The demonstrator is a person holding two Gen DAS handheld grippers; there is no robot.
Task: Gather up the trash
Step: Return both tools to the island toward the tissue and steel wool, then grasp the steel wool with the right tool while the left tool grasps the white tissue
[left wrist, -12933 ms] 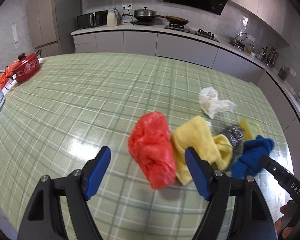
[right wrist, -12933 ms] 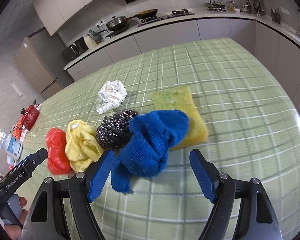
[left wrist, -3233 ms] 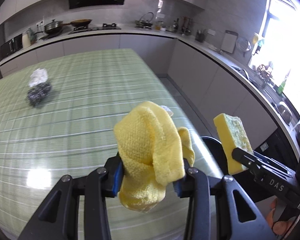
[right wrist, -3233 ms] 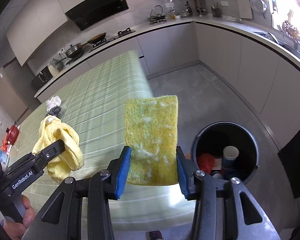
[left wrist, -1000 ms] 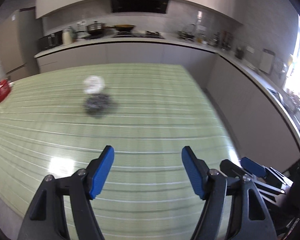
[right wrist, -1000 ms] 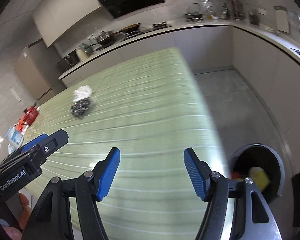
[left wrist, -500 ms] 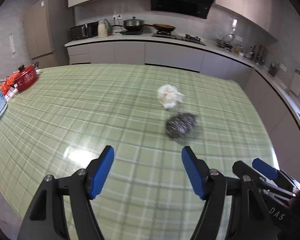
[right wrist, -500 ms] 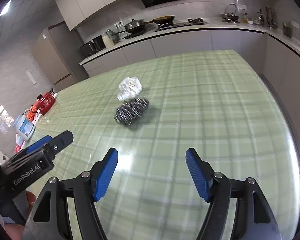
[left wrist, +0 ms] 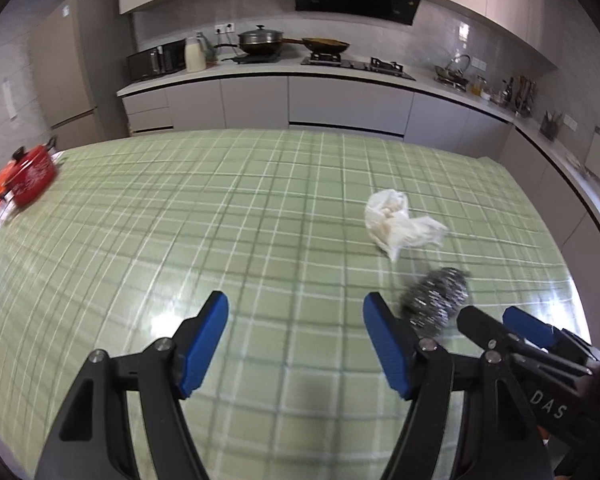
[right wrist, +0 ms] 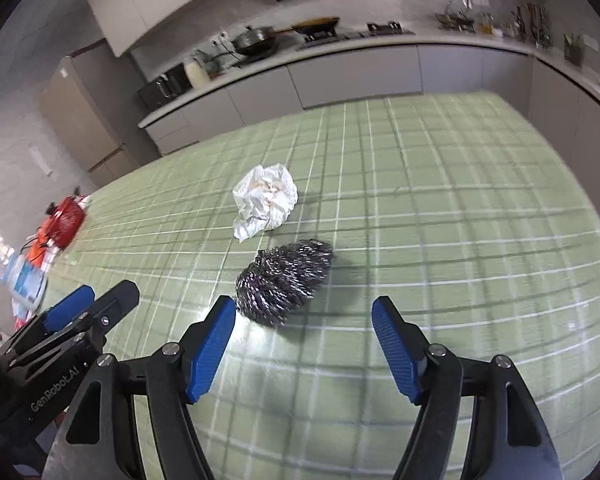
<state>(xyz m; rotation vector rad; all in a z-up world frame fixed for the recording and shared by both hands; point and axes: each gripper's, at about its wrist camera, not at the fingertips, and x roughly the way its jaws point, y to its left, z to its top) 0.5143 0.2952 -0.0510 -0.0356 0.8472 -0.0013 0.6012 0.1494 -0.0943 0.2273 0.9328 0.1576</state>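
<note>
A grey steel-wool ball (right wrist: 286, 286) lies on the green checked tablecloth (right wrist: 440, 208). A crumpled white paper wad (right wrist: 266, 200) lies just behind it. My right gripper (right wrist: 304, 320) hangs open and empty just short of the steel wool, which sits a little left of its centre line. My left gripper (left wrist: 296, 320) is also open with nothing between its blue pads. From the left wrist view the steel wool (left wrist: 436, 300) is just off the right finger and the paper wad (left wrist: 396, 224) is further back. The right gripper (left wrist: 500, 328) shows at the lower right of that view.
A red pot (left wrist: 30, 180) and a blue-and-white container (right wrist: 26, 280) stand at the table's far left edge. The kitchen counter (left wrist: 300, 72) with pans runs behind the table. The table's right edge (left wrist: 572, 280) drops to the floor.
Both grippers have come in over the table toward the steel wool and paper wad, which now look nearer and larger. The right jaws stand slightly wider than a second ago.
</note>
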